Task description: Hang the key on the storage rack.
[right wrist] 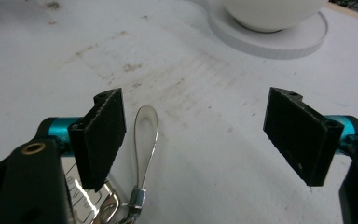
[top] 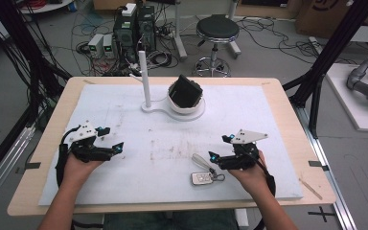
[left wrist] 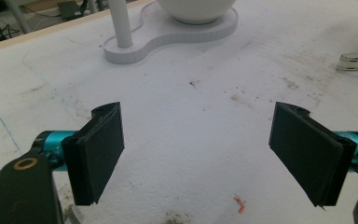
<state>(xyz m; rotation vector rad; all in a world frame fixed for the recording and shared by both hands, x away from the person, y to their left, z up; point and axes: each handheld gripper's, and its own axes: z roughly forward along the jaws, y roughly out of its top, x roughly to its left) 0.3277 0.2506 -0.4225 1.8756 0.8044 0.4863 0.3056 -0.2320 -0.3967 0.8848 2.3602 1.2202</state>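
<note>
White foam board [top: 249, 115] covers the pale wooden table [top: 287, 103] and carries every item of the scene. Left gripper [top: 120, 146], black with teal fittings, rests on the board at the left, held in the person's left hand [top: 76, 167]; in the left gripper view its jaws stand spread wide apart, with bare, scuffed board between them and nothing held. Right gripper [top: 212, 157], of the same build, lies at the right in the person's right hand [top: 251, 175]; in the right gripper view its jaws are likewise spread and grasp nothing. Silver remote key fob [top: 201, 178] with a thin wire loop [right wrist: 145, 140] lies flat on the board just beside the right gripper, at the near edge; the loop lies between the spread jaws, close to the left-hand one in that view, and the fob body shows partly behind that jaw. White stand [top: 175, 109] with an upright post [top: 144, 79] and a bowl-shaped cup [top: 186, 103] sits at the far middle, well apart from both grippers; a black square object [top: 186, 92] rests tilted in the cup.
</note>
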